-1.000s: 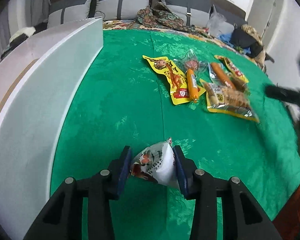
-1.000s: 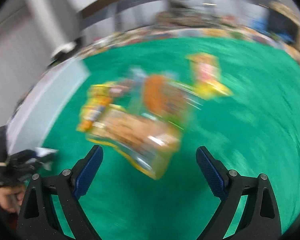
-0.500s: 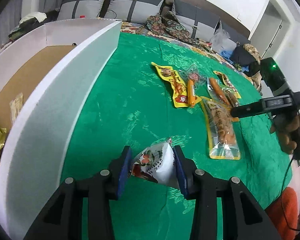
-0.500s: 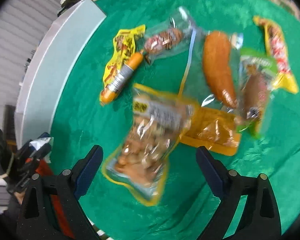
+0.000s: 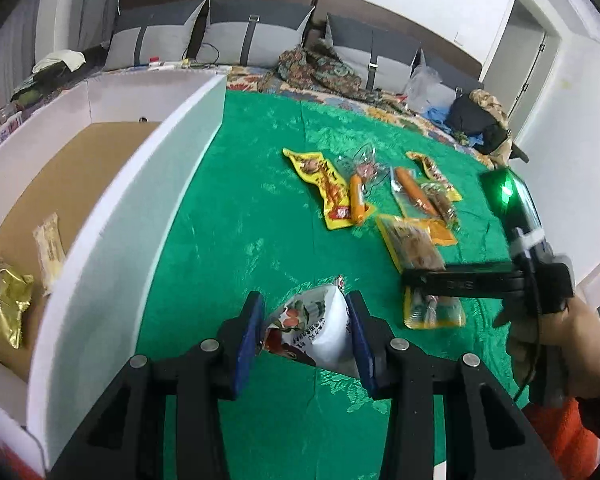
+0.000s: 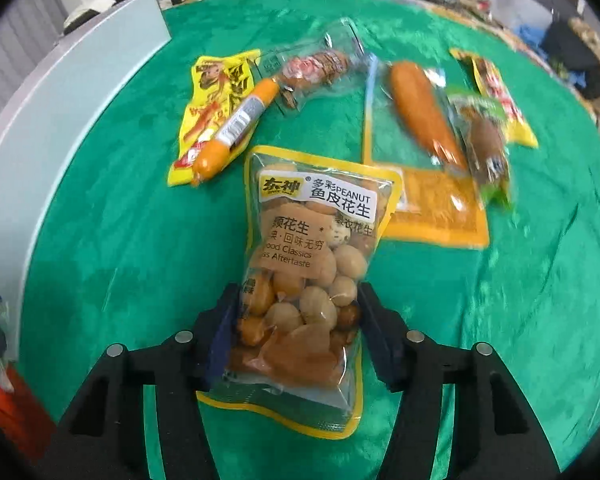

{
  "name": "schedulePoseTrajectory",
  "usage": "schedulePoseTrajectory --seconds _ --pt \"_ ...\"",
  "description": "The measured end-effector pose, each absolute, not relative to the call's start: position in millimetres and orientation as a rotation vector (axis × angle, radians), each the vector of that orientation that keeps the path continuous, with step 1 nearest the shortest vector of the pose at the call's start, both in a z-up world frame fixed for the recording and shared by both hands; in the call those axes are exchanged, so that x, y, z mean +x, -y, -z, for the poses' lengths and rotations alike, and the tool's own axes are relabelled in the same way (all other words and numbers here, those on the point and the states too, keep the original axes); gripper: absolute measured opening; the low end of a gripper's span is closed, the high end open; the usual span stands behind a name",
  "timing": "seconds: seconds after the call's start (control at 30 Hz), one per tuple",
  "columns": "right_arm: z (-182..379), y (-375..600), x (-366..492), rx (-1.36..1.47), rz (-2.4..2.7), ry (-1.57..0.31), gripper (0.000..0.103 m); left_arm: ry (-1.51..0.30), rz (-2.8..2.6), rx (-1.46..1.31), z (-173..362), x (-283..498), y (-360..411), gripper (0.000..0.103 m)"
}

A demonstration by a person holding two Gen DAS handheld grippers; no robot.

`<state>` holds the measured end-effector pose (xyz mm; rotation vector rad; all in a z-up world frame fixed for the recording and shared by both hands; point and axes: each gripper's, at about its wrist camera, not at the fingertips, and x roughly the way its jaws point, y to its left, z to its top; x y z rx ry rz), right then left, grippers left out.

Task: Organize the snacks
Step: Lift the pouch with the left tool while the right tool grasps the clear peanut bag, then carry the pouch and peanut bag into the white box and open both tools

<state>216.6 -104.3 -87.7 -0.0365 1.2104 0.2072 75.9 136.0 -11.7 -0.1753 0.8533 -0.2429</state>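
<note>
Above cloth, right gripper [image 6: 296, 332] steeply downward

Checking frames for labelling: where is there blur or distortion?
Right wrist view: peanut bag sharp, snacks at the far right smeared by motion. Left wrist view: mostly sharp, fisheye bends the white box wall; green lamp glares on the right gripper.

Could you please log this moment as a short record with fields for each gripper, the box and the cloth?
left gripper: shut on white snack packet, held above the green cloth
right gripper: jaws just closing, pressing both sides of the peanut bag
white box: open, gold packet inside
loose on cloth: yellow packet, orange sausage
</note>
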Motion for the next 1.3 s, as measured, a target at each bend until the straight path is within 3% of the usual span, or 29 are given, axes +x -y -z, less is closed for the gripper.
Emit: schedulePoseTrajectory --seconds 0.2,0.33,0.5,0.63,0.67,0.73,0.77,0.8,0.97,1.17,1.3 --pt "67.5 162.9 192.6 0.373 -0.316 -1.175 0.059 -0.801 0.267 -0.265 -17.8 71.7 -155.0 0.041" --pt "24.3 165.8 179.9 0.490 -0.379 -1.118 0.059 -0.752 0.261 -0.356 -49.0 75.2 -192.9 0.041" --pt "-49.2 95.1 178.2 0.498 -0.598 -1.013 0.060 -0.691 0.117 -0.323 -86.6 80.5 -265.6 0.042" --pt "-93.7 -9.4 191.9 0.469 -0.815 -0.973 0.060 -0.727 -0.036 -0.278 -86.0 84.8 -328.7 0.042" --pt "-99.1 -31.2 193.8 0.454 -0.838 -0.963 0.060 -0.742 -0.069 -0.259 -80.6 85.0 -338.8 0.044" --pt "-103.2 -78.9 199.4 0.413 -0.873 -0.941 0.062 -0.798 -0.155 -0.206 -63.1 88.7 -358.7 0.063" --pt "-101.5 -100.0 202.3 0.385 -0.882 -0.943 0.068 -0.828 -0.185 -0.195 -53.1 89.8 -365.9 0.085" --pt "-95.5 -121.0 207.5 0.352 -0.870 -0.963 0.072 -0.860 -0.221 -0.188 -40.7 90.0 -372.4 0.092" --pt "-64.8 -122.8 201.1 0.226 -0.722 -0.982 0.074 -0.885 -0.261 -0.192 -9.4 64.8 -371.1 0.092" --pt "3.4 -6.6 183.7 -0.011 -0.418 -0.858 0.077 -0.785 -0.109 -0.236 -31.5 54.2 -303.2 0.092" --pt "65.8 97.1 163.2 -0.174 -0.123 -0.868 0.077 -0.725 0.060 -0.212 -50.5 60.1 -225.9 0.103"
